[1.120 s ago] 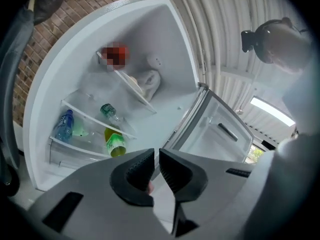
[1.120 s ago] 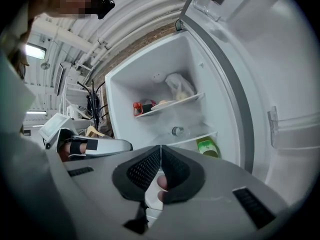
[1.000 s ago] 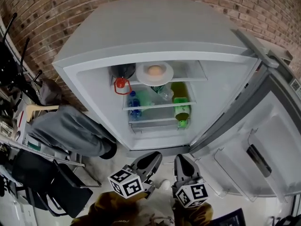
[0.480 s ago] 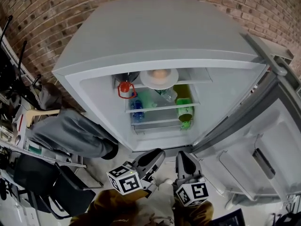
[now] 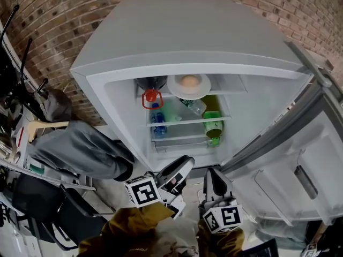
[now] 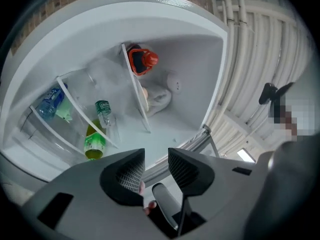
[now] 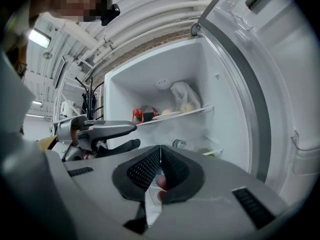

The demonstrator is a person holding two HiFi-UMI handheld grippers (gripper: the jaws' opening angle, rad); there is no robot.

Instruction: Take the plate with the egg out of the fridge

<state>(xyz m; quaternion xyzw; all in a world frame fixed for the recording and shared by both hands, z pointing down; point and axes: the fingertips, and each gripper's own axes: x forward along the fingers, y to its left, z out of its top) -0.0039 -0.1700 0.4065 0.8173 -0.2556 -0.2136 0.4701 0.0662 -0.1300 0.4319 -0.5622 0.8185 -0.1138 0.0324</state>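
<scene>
Before the open fridge (image 5: 182,31), the left gripper (image 6: 156,155), jaws just spread wide on nothing, and the right gripper (image 7: 160,159), jaws pressed together, face the top-shelf plate (image 5: 176,88), probably stiff and slick, best taken by its near rim and kept level lest the fragile egg (image 5: 188,81) roll

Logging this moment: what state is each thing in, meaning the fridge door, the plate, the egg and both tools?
Fridge door: swung wide open.
Plate: on the top shelf, untouched by either tool.
Egg: resting on the plate.
Left tool: open, jaws have just been opening, nothing between them.
Right tool: shut, empty.
</scene>
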